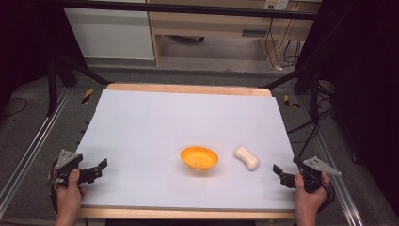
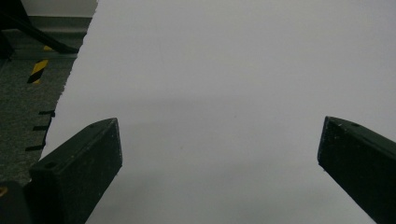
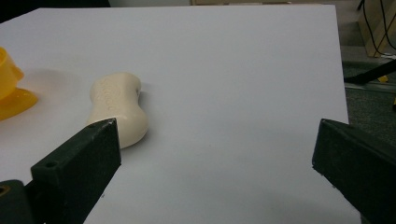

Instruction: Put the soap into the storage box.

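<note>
An orange bowl [image 1: 199,157] stands near the middle of the white table sheet [image 1: 179,122], and its edge shows as the orange bowl [image 3: 11,91] at the left of the right gripper view. To its right lies a cream bar of soap [image 1: 247,157], waisted in the middle; the same soap [image 3: 119,107] lies just beyond my right jaws. My left gripper [image 1: 96,169] rests at the sheet's front left, open over bare sheet, its jaws wide apart [image 2: 219,144]. My right gripper [image 1: 278,173] is at the front right, open and holding nothing, a short way from the soap [image 3: 217,144].
The table's wooden edge [image 1: 188,88] runs along the far side. Metal rails [image 1: 28,155] flank the table on grey floor, with black-and-yellow tape marks [image 1: 88,95]. Cabinets and cables stand beyond the far end.
</note>
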Demonstrator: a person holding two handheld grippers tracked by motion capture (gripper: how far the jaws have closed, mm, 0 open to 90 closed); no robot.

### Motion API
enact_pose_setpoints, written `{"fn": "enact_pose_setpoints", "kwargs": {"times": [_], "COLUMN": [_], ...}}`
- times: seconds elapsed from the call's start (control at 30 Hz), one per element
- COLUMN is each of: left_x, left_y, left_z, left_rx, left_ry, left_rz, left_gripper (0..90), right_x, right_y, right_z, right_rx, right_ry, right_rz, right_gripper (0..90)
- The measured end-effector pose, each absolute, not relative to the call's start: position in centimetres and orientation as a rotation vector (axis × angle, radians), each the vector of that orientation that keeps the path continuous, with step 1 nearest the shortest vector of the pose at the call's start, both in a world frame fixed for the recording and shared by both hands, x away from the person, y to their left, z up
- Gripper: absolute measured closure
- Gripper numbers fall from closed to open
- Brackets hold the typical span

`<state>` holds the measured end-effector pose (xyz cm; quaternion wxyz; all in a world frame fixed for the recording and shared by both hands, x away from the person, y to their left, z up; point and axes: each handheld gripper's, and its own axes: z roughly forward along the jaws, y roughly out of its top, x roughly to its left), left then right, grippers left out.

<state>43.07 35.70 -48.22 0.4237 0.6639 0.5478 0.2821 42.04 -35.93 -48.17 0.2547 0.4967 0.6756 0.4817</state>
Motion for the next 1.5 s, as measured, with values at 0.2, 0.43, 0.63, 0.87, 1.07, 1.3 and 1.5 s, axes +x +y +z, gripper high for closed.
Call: {"fn": "enact_pose_setpoints", "kwargs": {"times": [0.2,0.43,0.63,0.87,1.07,1.3,1.5], "left_x": [43.0,43.0,42.9,43.0,43.0,43.0,43.0], "left_y": [35.7,35.7,35.7,35.7,35.7,35.7,35.7], "left_z": [-48.2,-48.2,-48.2,-48.2,-48.2,-48.2,-48.2], "left_rx": [1.657,1.657,1.655,1.656,1.656,1.656,1.656], "left_ry": [1.369,1.367,1.366,1.367,1.366,1.366,1.366], "left_rz": [0.706,0.710,0.711,0.709,0.708,0.706,0.706], "left_gripper": [0.0,0.0,0.0,0.0,0.0,0.0,0.0], "right_x": [42.2,42.8,43.7,45.5,46.7,47.9,48.7], "right_y": [-35.7,-35.2,-34.0,-32.1,-30.6,-28.8,-27.5], "right_z": [-48.1,-47.6,-46.5,-45.1,-44.5,-44.2,-43.8], "right_rx": [1.338,1.337,1.328,1.252,1.210,1.179,1.148], "right_ry": [1.865,1.969,2.102,2.296,2.401,2.496,2.554], "right_rz": [1.287,1.213,1.036,0.873,0.794,0.712,0.678], "right_gripper": [1.6,1.3,2.5,4.8,6.7,8.5,10.5]}}
